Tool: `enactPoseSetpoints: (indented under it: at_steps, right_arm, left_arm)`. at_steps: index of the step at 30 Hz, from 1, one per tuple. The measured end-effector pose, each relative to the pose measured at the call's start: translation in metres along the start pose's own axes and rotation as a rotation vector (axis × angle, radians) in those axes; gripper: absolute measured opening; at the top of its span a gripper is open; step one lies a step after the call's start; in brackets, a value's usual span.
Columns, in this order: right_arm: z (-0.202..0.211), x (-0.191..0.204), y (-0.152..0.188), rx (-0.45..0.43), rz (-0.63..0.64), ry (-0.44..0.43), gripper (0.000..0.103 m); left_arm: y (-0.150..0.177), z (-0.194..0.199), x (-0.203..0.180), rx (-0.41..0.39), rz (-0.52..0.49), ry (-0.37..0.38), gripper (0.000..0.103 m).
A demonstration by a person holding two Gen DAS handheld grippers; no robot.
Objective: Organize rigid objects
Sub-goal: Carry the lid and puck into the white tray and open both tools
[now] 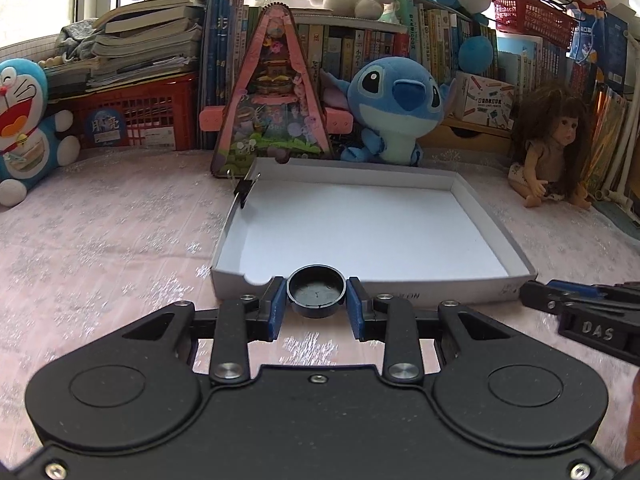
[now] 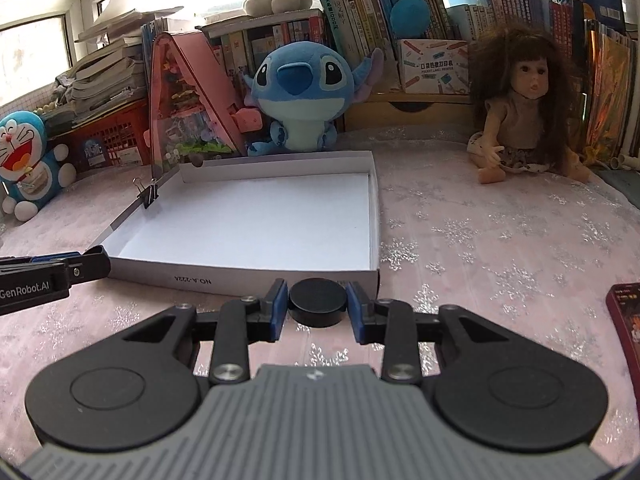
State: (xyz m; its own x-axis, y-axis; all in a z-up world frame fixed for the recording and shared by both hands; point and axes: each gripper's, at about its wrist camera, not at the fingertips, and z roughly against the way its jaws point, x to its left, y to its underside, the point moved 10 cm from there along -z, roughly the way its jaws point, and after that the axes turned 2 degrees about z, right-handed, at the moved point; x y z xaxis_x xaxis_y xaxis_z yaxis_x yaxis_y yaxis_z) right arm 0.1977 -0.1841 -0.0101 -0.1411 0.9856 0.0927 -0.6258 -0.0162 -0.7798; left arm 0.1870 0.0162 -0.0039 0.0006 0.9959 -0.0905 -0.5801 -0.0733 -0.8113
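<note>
My left gripper [image 1: 317,300] is shut on a black round cap [image 1: 316,290], hollow side up, held just in front of the near wall of a shallow white cardboard box [image 1: 360,216]. My right gripper [image 2: 317,302] is shut on a second black round cap [image 2: 317,299], flat side up, at the near right corner of the same box [image 2: 260,216]. A black binder clip [image 1: 244,192] is clipped on the box's left wall; it also shows in the right wrist view [image 2: 149,194]. Each gripper shows at the edge of the other's view.
A pink snowflake cloth [image 2: 500,248] covers the table. Behind the box stand a Stitch plush [image 1: 396,108], a triangular pink toy house [image 1: 272,96], a doll [image 2: 520,108], a Doraemon plush [image 1: 24,120], red baskets and books. A dark red phone-like object [image 2: 628,320] lies at right.
</note>
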Motion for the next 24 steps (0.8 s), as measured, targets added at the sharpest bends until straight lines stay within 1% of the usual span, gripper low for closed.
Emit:
enactPoseSetpoints:
  at_steps: [6, 10, 12, 19, 24]
  right_arm:
    - [-0.027, 0.010, -0.018, 0.002, 0.037, 0.003, 0.038]
    - [-0.041, 0.015, -0.028, 0.015, 0.056, -0.019, 0.038]
    - [-0.049, 0.016, -0.032, 0.030, 0.060, -0.025, 0.038]
    - [-0.070, 0.018, -0.033, 0.058, 0.079, -0.032, 0.038]
    - [-0.084, 0.014, -0.028, 0.088, 0.064, -0.036, 0.038]
  left_arm:
    - [-0.021, -0.027, -0.011, 0.005, 0.002, 0.012, 0.030]
    - [-0.034, -0.044, -0.018, -0.007, -0.018, 0.012, 0.030]
    - [-0.038, -0.053, -0.022, 0.003, -0.023, 0.014, 0.030]
    - [-0.032, -0.082, -0.030, 0.054, -0.033, 0.012, 0.030]
    - [-0.026, -0.095, -0.032, 0.078, -0.040, 0.004, 0.030]
